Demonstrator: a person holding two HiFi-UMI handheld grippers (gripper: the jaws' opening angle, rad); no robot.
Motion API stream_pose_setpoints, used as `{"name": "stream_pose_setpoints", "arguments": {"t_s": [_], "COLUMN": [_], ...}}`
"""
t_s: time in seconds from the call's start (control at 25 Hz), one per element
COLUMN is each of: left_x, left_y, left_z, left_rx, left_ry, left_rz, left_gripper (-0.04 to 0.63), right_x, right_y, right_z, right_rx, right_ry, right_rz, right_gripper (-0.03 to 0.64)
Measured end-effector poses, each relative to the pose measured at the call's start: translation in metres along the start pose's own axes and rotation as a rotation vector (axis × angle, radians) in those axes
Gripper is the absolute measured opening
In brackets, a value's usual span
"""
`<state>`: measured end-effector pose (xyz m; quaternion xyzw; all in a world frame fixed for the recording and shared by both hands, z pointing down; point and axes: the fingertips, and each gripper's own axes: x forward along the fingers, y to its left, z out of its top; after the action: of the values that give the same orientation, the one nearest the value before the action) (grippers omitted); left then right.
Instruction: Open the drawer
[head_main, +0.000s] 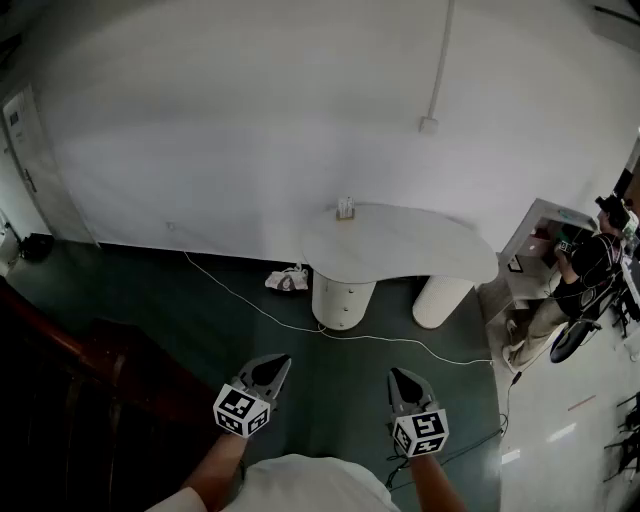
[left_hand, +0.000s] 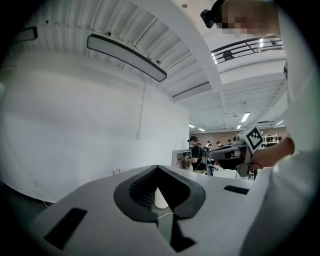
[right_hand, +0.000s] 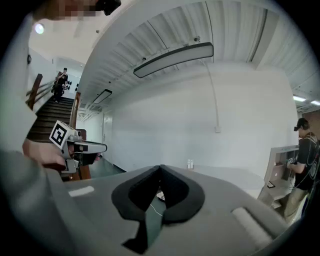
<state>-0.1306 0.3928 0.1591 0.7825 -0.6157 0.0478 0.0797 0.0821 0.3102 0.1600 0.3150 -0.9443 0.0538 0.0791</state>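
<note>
Crossing the dark floor (head_main: 180, 300) is where I expect trouble. A white cable (head_main: 300, 325) trails across it between me and the white table (head_main: 400, 245), and a foot could snag it on the walk in.

Under that table stand two round pedestals. The left pedestal (head_main: 343, 300) shows faint horizontal seams, so I judge the drawer sits there. The right pedestal (head_main: 440, 300) looks plain, and heading for it would waste the approach.

Both tools are pinched fully closed with nothing in them. The left gripper (head_main: 284, 362) and right gripper (head_main: 396, 376) have their tips meeting (each gripper view shows only a hollow below the tips). Arriving like that, the jaws would bump the drawer front rather than take it.

The drawer lies well apart from both, ahead and between them. It is lined up a little nearer the left gripper, whose view frames the pedestal just beneath its tips.
</note>
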Motion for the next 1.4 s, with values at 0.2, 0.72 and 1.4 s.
{"name": "stream_pose_setpoints", "arguments": {"t_s": [0.2, 0.72, 1.4], "left_x": [0.002, 0.011, 0.034], "left_y": [-0.002, -0.024, -0.057], "left_z": [-0.001, -0.012, -0.033], "left_rx": [0.000, -0.007, -0.039], "left_ry": [0.000, 0.023, 0.048], "left_rz": [0.001, 0.011, 0.031], "left_gripper": [0.006, 0.006, 0.006], "right_x": [0.000, -0.008, -0.021], "right_y": [0.001, -0.019, -0.056], "right_z": [0.000, -0.014, -0.033], "right_rx": [-0.003, 0.054, 0.095], "right_ry": [-0.004, 0.004, 0.007], "right_rz": [0.009, 0.026, 0.044], "right_gripper": [0.011, 0.011, 0.011]}}
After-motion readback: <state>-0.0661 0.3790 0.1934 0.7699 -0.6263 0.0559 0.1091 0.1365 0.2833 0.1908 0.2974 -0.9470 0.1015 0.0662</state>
